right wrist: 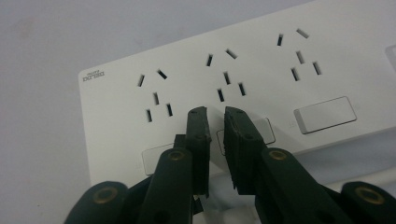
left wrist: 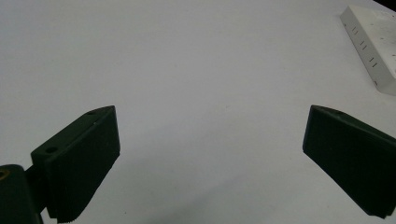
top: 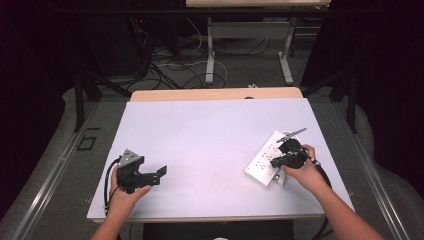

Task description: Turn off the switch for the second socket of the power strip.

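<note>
A: What is seen of the room, starting with the largest things?

B: A dark room is seen from the high view, with a grey floor (top: 60, 165) on which black cables (top: 165, 67) are tangled behind the surface. A second table's white legs (top: 211, 50) are seen farther back. The white surface (top: 210, 145) takes up the middle, and a strip of its wooden edge (top: 215, 94) is left showing at the far side.

A: Are any containers noted?

B: The nearest thing to one is a white power strip (top: 265, 159); nothing is plugged into the sockets that can be seen. It is laid flat and slantwise on the right part of the surface, near the right edge. In the right gripper view three socket groups and a row of rocker switches (right wrist: 325, 114) are seen on its face.

A: How are the right tongs placed?

B: The right tongs (right wrist: 215, 116) are held over the power strip, with the tips above the middle switch (right wrist: 266, 128), just below the middle socket group. The jaws are parted only by a narrow gap and nothing is pinched between them. Whether the tips touch the switch cannot be told.

A: And the left tongs?

B: The left tongs (top: 161, 172) are held in the left hand (top: 125, 195) at the near left of the surface, well apart from the power strip. The jaws are spread wide, and only bare surface is seen between them; a corner of the power strip appears far off in the left gripper view.
</note>
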### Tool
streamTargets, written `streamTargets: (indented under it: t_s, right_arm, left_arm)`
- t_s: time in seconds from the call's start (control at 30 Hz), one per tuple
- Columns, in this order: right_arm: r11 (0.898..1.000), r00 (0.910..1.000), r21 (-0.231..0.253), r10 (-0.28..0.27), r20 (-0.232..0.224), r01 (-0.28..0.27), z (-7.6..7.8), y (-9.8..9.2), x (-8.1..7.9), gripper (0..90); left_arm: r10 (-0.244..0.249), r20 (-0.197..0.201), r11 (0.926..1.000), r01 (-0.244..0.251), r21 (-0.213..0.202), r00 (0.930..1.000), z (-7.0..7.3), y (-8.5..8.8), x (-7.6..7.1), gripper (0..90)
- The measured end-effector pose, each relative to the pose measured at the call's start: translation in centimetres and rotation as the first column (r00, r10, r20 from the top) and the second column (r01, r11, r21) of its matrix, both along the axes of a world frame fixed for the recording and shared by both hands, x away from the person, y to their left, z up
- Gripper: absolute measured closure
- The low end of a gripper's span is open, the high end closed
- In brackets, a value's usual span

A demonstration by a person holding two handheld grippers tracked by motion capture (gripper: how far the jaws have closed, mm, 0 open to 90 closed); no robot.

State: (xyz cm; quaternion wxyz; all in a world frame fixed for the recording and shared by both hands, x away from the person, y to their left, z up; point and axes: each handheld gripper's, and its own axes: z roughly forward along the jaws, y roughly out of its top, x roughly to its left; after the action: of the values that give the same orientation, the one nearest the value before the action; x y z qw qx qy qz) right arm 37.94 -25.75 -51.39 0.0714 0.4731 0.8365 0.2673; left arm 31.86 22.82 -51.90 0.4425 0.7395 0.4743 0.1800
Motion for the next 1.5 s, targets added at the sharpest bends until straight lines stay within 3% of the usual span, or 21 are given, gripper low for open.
streamTargets:
  t_s: [0.6, 1.17, 1.37, 1.5]
  right_arm:
    - [0.998, 0.9981, 0.026, 0.053, 0.031, -0.054, 1.1, 1.3, 0.1, 55.2]
    - [0.993, 0.9854, 0.025, 0.113, 0.127, -0.117, 2.4, 2.7, -0.4, 39.6]
    - [0.994, 0.979, 0.035, 0.097, 0.18, -0.105, 3.1, 3.2, -0.9, 36.8]
    - [0.994, 0.9785, 0.044, 0.091, 0.185, -0.1, 3.5, 3.6, -1.2, 36.4]
  left_arm:
    - [-0.003, -0.005, 1.0, 0.003, 0.004, 1.0, 0.1, 0.1, -0.1, 3.8]
    - [-0.003, -0.007, 1.0, 0.003, 0.004, 1.0, 0.1, 0.2, -0.1, 3.8]
    - [-0.005, -0.006, 1.0, 0.005, 0.005, 1.0, 0.1, 0.1, -0.1, 3.8]
    - [-0.007, -0.006, 1.0, 0.007, 0.006, 1.0, 0.1, 0.1, -0.1, 3.8]
